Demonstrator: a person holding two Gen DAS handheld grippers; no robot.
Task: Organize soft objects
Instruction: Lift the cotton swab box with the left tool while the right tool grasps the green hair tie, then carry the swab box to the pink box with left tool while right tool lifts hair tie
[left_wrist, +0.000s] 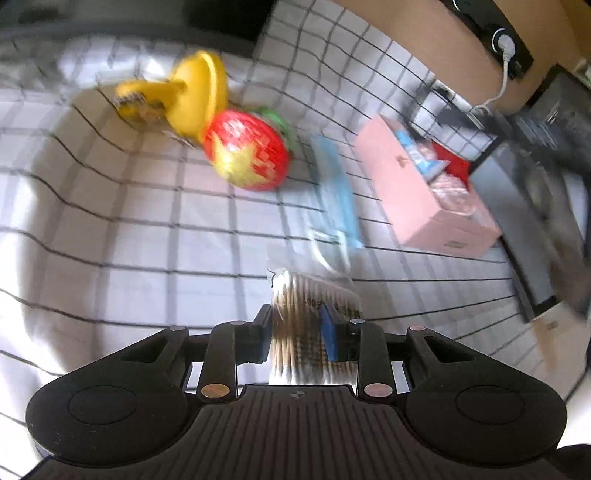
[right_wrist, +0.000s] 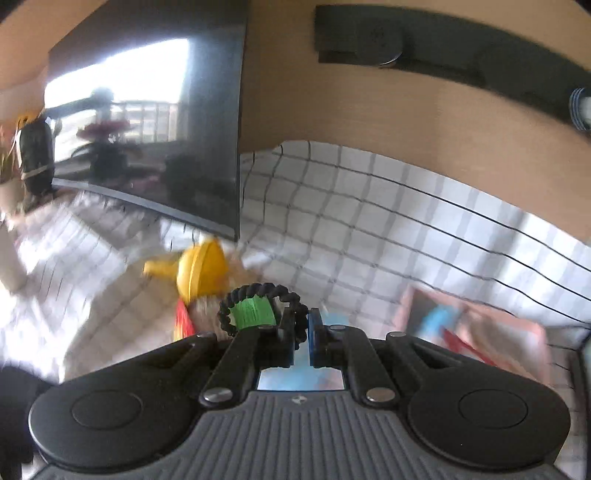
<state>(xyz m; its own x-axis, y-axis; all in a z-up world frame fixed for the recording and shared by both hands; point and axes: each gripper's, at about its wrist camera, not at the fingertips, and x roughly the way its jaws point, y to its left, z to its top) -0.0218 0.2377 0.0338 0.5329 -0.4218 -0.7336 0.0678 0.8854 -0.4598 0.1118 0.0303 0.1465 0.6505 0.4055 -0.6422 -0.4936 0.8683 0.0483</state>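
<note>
Well, pink box (left_wrist: 417, 184) near cloth (left_wrist: 110, 206) edge (blurry).

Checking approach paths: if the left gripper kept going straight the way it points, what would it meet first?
Probably the blue face mask on the checked cloth, just beyond the cotton swab pack in the left gripper; depth is unclear.
</note>
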